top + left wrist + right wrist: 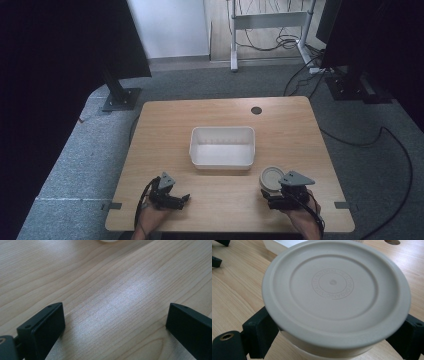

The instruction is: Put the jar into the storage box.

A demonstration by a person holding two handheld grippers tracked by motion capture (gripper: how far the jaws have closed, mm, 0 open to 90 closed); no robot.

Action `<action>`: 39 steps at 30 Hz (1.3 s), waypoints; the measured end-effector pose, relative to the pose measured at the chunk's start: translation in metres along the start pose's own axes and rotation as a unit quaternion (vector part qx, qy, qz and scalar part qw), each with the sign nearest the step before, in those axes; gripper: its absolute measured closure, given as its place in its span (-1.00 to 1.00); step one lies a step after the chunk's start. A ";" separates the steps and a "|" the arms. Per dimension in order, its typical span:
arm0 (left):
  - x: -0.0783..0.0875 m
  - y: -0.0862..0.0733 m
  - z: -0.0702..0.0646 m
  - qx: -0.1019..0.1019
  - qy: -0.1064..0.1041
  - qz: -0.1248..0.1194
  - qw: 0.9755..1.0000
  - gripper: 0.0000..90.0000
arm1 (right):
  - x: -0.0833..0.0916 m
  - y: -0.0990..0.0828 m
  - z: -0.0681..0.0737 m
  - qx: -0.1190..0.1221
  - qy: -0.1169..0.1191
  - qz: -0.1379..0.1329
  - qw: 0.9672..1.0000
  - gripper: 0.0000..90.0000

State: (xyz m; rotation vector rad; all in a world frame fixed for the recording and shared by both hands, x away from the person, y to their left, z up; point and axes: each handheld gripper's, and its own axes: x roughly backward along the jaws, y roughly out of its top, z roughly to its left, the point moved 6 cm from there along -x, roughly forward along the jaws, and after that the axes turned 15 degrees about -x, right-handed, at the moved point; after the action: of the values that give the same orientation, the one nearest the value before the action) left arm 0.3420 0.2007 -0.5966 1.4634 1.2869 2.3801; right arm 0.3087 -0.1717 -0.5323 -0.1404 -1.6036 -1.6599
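A round off-white container with a lid [272,178] stands on the wooden table [220,117] near its front right. In the right gripper view the lid [334,287] is seen from above, with a circular embossed mark at its middle. My right gripper [270,190] [334,336] has a black jaw pressed against each side of the container's body, under the lid's rim. My left gripper [184,199] [115,323] rests at the front left, pointing to the right, with its jaws wide apart over bare wood and nothing between them.
A white rectangular bin [222,146] with nothing in it sits at the table's middle; its corner [280,245] lies just beyond the container. A dark cable hole [256,110] is at the far edge. Stands and cables lie on the floor beyond.
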 end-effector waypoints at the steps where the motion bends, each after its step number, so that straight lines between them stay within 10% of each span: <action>1: 0.000 0.000 0.000 0.000 0.000 0.000 1.000 -0.96 | -0.001 0.001 0.001 0.000 0.000 -0.001 1.000 -0.80; 39: 0.000 0.000 0.000 0.000 0.000 0.000 1.000 -0.96 | -0.042 0.041 0.024 0.005 0.014 -0.004 1.000 -0.80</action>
State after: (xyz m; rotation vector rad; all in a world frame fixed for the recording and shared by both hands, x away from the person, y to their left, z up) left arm 0.3417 0.2008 -0.5966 1.4647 1.2872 2.3799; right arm 0.3508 -0.1260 -0.5197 -0.1045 -1.5935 -1.6522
